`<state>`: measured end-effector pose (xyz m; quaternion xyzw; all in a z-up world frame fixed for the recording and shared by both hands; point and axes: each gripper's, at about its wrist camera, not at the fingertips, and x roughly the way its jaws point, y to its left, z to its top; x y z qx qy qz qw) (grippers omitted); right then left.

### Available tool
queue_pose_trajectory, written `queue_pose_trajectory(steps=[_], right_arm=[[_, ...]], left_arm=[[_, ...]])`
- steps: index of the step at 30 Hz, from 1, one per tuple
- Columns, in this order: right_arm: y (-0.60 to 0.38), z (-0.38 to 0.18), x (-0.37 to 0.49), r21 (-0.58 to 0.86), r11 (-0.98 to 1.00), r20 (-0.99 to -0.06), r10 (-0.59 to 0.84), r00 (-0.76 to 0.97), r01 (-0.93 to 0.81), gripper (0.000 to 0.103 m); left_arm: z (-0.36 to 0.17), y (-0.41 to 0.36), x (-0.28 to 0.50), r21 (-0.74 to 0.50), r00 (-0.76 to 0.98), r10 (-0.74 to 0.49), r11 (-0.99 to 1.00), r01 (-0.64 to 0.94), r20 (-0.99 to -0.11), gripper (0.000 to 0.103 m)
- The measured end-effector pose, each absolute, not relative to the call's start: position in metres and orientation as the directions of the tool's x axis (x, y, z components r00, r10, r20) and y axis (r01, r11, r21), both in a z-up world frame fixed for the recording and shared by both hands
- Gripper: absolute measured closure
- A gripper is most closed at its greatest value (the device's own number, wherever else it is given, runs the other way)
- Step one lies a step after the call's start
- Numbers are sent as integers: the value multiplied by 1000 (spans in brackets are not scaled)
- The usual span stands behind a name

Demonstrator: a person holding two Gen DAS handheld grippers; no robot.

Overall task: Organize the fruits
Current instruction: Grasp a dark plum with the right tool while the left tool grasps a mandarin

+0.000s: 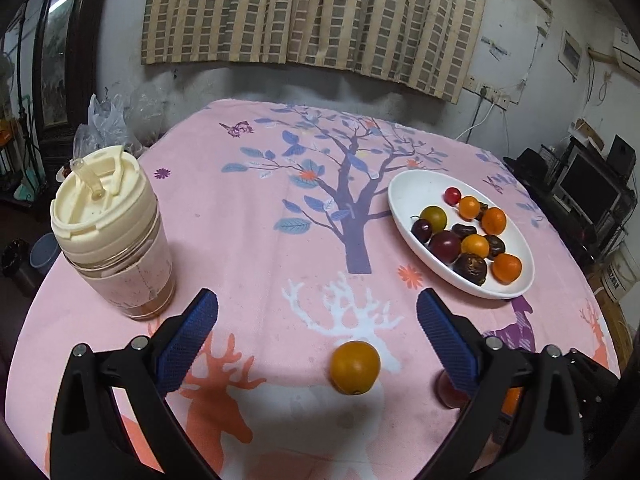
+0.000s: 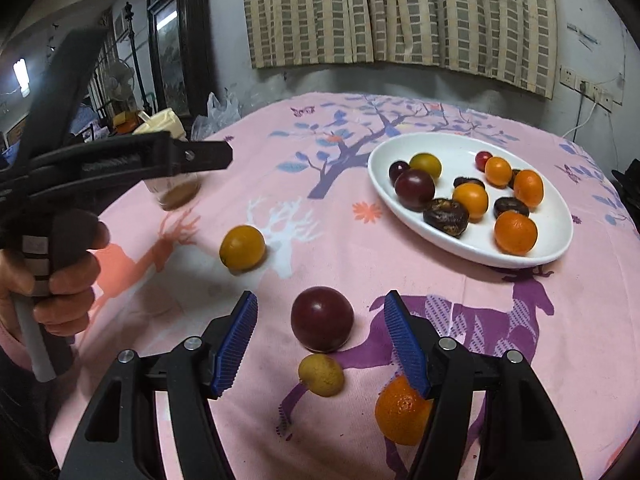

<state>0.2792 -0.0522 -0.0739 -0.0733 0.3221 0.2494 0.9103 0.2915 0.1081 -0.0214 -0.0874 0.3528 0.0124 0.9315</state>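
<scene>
Most fruit already sits in my white plate [image 2: 472, 248] far right. Four remain on the surface: yellow tomato [image 2: 242, 248], plum [image 2: 322, 318], longan [image 2: 321, 375], tangerine [image 2: 402, 414]. Both my fingers are released, empty.

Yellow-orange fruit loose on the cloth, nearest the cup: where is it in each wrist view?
Left wrist: the yellow-orange fruit lies low, right of centre, between the open left gripper fingers, on the white deer print.
Right wrist: it lies left of centre, ahead and left of the open right gripper.
Shared landmark: the white plate, to the right in both.
</scene>
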Motion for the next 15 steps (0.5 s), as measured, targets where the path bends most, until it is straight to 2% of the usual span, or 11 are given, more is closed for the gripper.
queue_pose_trajectory(steps=[3, 12, 15], right_arm=[[-49, -80, 287, 27, 870, -650, 390, 652, -493, 38], [-37, -93, 298, 21, 870, -692, 368, 621, -492, 49], [-34, -96, 299, 15, 871, -696, 361, 621, -490, 60]], left_arm=[[-22, 104, 291, -158, 743, -61, 986, -61, -666, 5], [-18, 102, 287, -178, 747, -90, 983, -39, -658, 5], [-19, 105, 288, -192, 743, -96, 981, -44, -662, 5]])
